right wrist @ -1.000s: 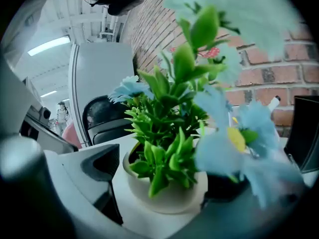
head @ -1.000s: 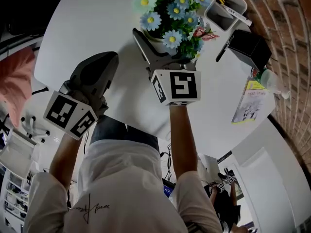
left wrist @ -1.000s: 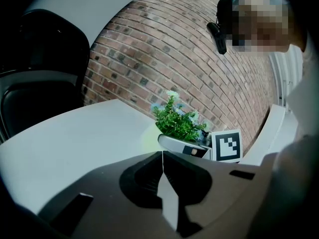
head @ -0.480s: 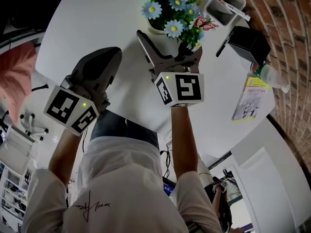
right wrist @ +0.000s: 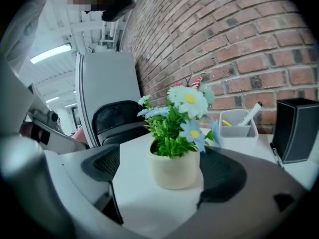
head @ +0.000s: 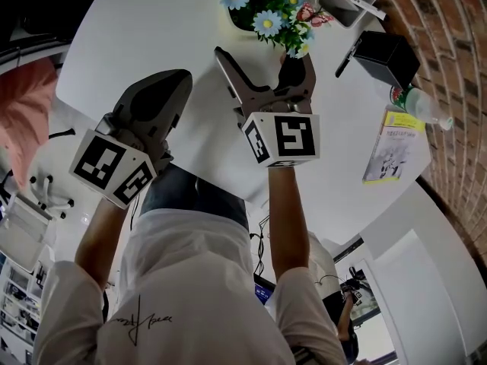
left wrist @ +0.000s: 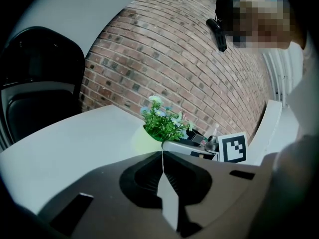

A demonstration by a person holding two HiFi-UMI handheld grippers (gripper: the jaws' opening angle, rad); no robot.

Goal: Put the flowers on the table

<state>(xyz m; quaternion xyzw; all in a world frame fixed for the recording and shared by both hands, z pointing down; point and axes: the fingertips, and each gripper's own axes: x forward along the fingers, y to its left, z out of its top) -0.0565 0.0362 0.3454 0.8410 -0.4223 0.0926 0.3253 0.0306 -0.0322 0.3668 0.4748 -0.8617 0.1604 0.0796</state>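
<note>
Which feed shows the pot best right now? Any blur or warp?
Right gripper view: pot close and sharp, foreground soft, fisheye bends the edges. Left gripper view: flowers small, far off. Head view: flowers cut by the top edge, strong fisheye, even light, no glare.

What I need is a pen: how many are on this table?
2 for sure: a white marker standing in the grey holder, a black pen lying on the table beside the black box. A yellow thing in the holder may be a third.
</note>
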